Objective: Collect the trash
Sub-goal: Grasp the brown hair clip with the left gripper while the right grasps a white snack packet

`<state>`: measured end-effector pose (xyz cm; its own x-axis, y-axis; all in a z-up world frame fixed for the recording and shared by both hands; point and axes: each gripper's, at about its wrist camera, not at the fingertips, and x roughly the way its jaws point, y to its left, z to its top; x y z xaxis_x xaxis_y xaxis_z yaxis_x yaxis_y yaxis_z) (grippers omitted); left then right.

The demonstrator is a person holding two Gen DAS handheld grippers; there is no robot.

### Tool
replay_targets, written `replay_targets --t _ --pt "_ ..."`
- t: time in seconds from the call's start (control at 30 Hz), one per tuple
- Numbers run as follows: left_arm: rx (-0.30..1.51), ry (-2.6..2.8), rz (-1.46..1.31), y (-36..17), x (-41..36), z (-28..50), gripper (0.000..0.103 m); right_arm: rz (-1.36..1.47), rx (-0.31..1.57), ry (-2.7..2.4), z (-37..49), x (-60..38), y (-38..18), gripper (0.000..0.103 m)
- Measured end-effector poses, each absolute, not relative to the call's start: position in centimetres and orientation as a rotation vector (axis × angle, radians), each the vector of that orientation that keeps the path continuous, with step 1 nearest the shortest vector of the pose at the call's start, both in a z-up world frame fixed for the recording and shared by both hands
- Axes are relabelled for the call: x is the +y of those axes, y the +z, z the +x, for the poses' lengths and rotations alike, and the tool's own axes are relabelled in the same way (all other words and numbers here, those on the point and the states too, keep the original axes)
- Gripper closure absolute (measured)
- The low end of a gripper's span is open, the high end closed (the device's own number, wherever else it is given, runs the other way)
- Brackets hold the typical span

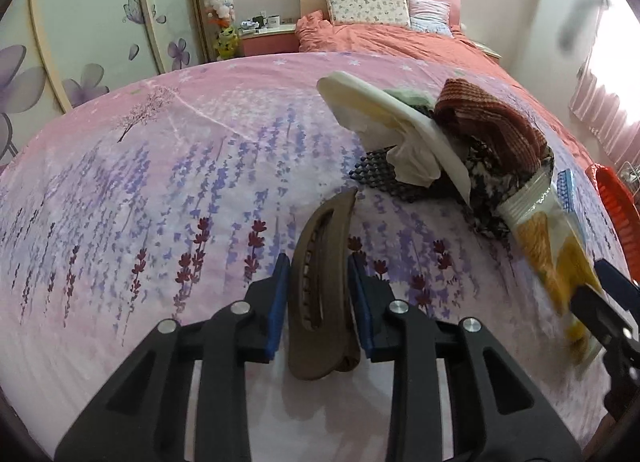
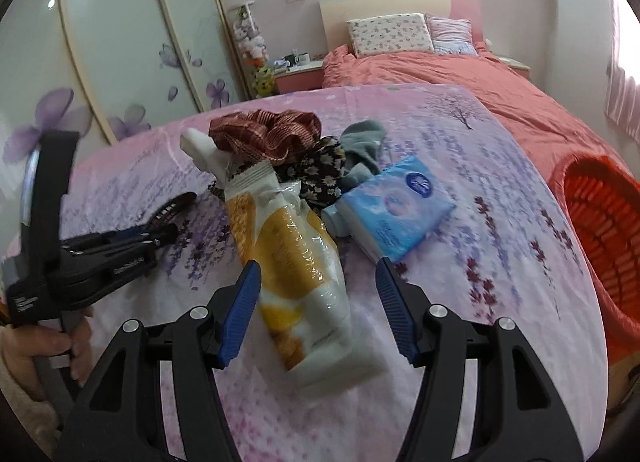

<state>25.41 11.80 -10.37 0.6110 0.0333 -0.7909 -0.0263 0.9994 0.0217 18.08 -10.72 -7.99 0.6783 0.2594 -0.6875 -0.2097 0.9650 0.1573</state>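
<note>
bedsheet [image 1: 160, 182]: pink and lilac, printed with purple and dark red lavender sprigs
hair clip [image 1: 320, 282]: matte brown
snack packet [image 2: 296, 262]: white and yellow-orange, glossy
tissue pack [image 2: 396, 206]: light blue with a dark blue round badge
scrunchie [image 2: 264, 134]: rust red, fine pale stripes
floral cloth [image 2: 320, 170]: black with small cream flowers
basket [image 2: 600, 222]: orange-red (slatted)
gripper pads [image 2: 240, 310]: blue on black frames

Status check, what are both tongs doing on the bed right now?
Left tongs shut on brown hair clip. Right tongs open around snack wrapper. Tissue pack beside it.
</note>
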Motion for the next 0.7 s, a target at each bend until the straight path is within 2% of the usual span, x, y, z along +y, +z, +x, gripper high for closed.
replay_targets --t 0.27,0.3,0.37,0.4,0.43,0.57,0.7 --pt "0.903 0.024 -0.006 -10.5 11.7 25.3 0.072 0.061 0.849 0.308 18.4 -9.6 -8.7 0.049" --pt "0.903 0.022 -0.009 -10.5 11.7 25.3 0.072 0.061 0.86 0.309 18.6 -9.6 -8.9 0.06" --pt "0.903 0.021 -0.014 -10.6 11.6 25.3 0.072 0.076 0.864 0.329 18.4 -9.8 -9.0 0.07" --pt "0.902 0.019 -0.017 -10.6 11.7 25.2 0.072 0.078 0.86 0.334 18.3 -10.1 -8.8 0.08" --pt "0.902 0.018 -0.019 -10.6 11.7 25.2 0.072 0.079 0.857 0.342 18.0 -10.1 -8.7 0.084" --pt "0.902 0.02 -0.014 -10.6 11.7 25.2 0.072 0.087 0.816 0.365 16.5 -10.7 -7.6 0.089" --pt "0.902 0.021 -0.013 -10.6 11.7 25.2 0.071 0.123 0.751 0.363 15.5 -12.1 -6.0 0.09"
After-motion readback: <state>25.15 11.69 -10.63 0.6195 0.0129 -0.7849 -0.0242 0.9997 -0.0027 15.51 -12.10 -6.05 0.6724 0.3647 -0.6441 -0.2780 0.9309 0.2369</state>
